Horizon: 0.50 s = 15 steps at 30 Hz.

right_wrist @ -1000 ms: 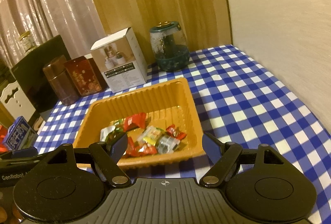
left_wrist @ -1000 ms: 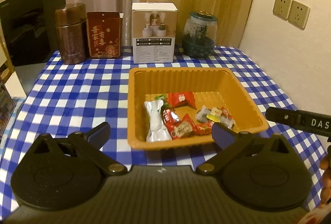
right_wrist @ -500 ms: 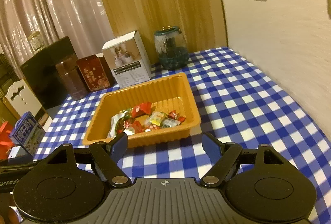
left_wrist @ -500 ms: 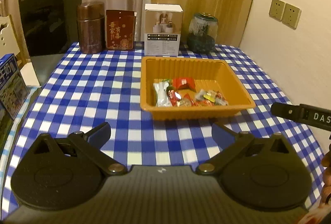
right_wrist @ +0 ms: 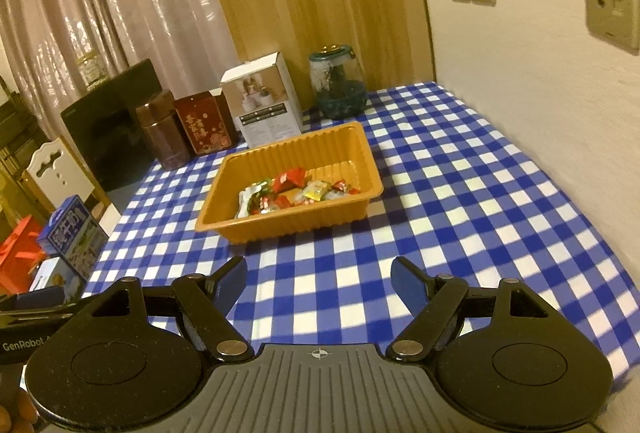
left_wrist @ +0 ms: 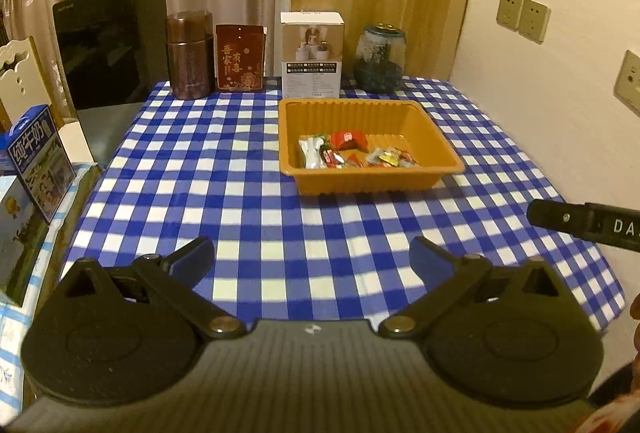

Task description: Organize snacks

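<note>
Snack wrappers (left_wrist: 354,153) sit piled in the near part of the orange tray (left_wrist: 372,181); too small & crumpled to read labels or count. A white pouch (left_wrist: 310,152) lies at the tray's left side, red packs beside it. Tray stands mid-counter on the blue/white check cloth (left_wrist: 240,193), just in front of a white box (left_wrist: 312,55). Back row along the curtain: brown canister (left_wrist: 189,55), red tin (left_wrist: 240,57), glass jar (left_wrist: 380,57), contents unclear.

In the left wrist view the right gripper is cut off at the frame edge, only a black bar showing. A blue milk carton (left_wrist: 36,157) is partly cropped at left.

Left gripper (left_wrist: 312,261): jaws spread wide, nothing btwn them, held over the counter's near part, well apart from tray. Right gripper (right_wrist: 319,279): also wide, empty, above the cloth, short of the tray.
</note>
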Available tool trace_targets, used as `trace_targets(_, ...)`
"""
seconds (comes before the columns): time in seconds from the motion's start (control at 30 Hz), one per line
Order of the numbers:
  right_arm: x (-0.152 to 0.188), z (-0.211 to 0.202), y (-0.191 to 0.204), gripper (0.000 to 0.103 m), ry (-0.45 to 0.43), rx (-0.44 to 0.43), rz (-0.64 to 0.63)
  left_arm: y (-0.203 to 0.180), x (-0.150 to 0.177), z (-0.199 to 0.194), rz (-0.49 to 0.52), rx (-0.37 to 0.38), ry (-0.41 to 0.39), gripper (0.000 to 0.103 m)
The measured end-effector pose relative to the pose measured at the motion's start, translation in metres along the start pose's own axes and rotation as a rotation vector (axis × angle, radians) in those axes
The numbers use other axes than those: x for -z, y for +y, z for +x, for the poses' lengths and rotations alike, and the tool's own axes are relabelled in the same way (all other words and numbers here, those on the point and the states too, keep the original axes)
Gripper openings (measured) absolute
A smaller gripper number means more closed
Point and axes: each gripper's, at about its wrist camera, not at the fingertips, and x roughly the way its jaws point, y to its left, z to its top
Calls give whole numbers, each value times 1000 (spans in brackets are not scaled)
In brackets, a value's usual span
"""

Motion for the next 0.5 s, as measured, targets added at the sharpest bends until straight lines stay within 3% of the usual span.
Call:
trace_targets(0.27,16,-44,15,79,6,31,-78,-6,13,-43,-31,14,-11,103)
trace_targets(0.5,33,-74,14,79,11,18,-67,-11,25,-72,-38,14,-22,103)
